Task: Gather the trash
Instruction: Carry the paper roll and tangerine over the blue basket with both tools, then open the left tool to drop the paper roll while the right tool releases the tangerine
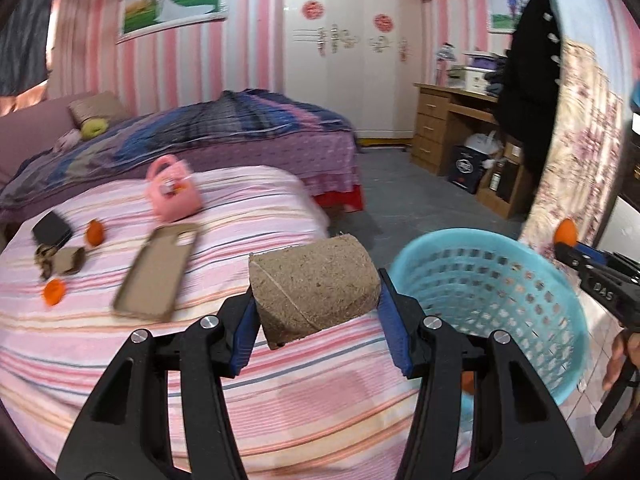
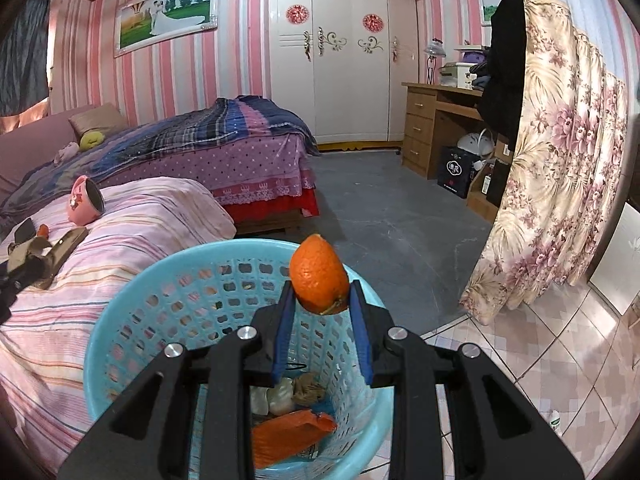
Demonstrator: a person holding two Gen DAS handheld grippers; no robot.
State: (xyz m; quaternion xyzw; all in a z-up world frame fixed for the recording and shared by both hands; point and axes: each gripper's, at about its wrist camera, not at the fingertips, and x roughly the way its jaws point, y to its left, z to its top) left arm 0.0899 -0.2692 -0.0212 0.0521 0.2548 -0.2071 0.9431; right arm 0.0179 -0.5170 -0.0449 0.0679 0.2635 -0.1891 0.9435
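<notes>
Both grippers loaded, basket right there

Right gripper [image 2: 320,300] pinches an orange peel [image 2: 319,276] over the blue basket [image 2: 120,308]; light, slick, best held across the curve. Left gripper [image 1: 316,312] clamps a cardboard roll [image 1: 314,286], stiff-ish but crushable, basket at 3 o'clock. More peel bits [image 1: 54,292] lie on the striped bed [image 1: 260,208] around 10 o'clock.

Left gripper [image 1: 316,312] is gripping a cardboard tube [image 1: 314,286] beside the blue basket [image 1: 560,320].

Its blue pads are pressing on both sides of the tube above the striped pink bedcover [image 1: 120,360]. A phone case [image 1: 156,272], pink cup [image 1: 173,191], black wallet [image 1: 52,229] and orange peel pieces [image 1: 95,233] are lying on the bed behind. At the right edge, the right gripper [image 1: 570,246] is carrying an orange scrap [image 1: 565,231].
</notes>
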